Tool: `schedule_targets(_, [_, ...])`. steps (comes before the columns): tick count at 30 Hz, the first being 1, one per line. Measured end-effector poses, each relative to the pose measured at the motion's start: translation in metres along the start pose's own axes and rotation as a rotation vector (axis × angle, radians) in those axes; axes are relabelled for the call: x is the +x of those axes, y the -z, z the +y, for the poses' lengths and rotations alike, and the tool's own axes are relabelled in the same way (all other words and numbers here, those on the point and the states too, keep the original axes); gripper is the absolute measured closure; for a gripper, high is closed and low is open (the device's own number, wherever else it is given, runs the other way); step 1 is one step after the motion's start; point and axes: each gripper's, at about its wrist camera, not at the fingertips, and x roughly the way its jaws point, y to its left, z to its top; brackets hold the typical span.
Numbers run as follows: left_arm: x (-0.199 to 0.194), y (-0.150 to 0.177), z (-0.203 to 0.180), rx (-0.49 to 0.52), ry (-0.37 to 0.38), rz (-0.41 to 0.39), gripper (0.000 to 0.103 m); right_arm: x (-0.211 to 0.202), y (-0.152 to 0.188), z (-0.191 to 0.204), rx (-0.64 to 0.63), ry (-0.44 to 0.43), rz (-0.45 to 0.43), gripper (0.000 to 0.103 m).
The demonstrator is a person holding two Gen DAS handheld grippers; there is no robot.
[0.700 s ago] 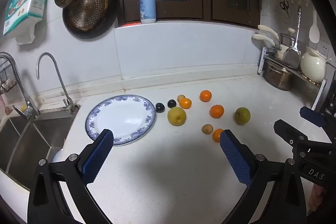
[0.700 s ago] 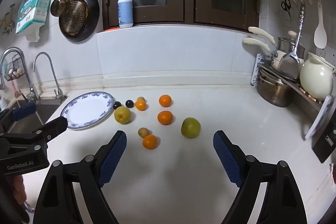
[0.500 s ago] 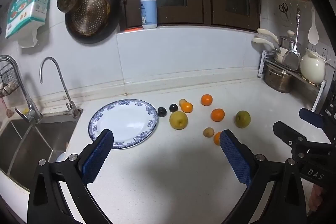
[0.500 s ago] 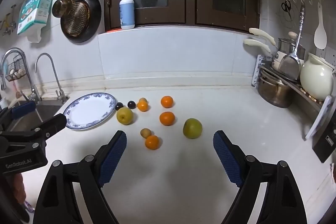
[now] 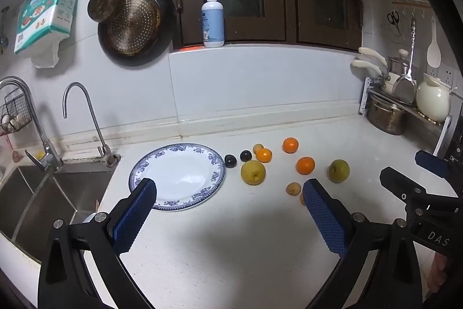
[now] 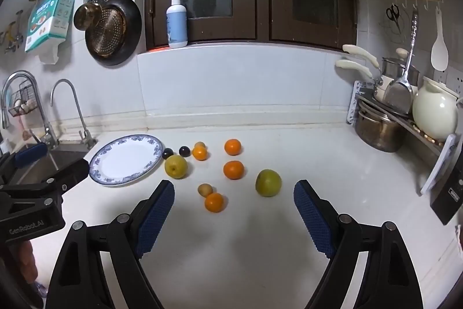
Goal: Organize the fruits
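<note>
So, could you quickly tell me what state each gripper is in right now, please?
Left gripper: open, holding nothing, above the counter near the plate.
Right gripper: open, holding nothing, short of the fruits.

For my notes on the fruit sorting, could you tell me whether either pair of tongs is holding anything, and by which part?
Nothing is held. The left tongs and right tongs are both open above the counter, with nothing between them.

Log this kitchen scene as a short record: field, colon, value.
surface: white counter
plate: blue-rimmed plate, nothing on it
oranges: four, loose on the counter, nearest
large fruit: yellow pear, green pear
dark fruit: two plums beside the plate
left tool: open, holding nothing
right tool: open, holding nothing
</note>
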Motion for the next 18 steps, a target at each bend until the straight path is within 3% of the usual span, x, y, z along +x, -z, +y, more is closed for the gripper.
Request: schedule_targets(18, [-0.0044, -0.0016, 0.0014, -0.002, -0.006, -0.020, 0.000, -0.0017, -0.0031, 0.0060, -0.002, -0.008, -0.011, 0.018])
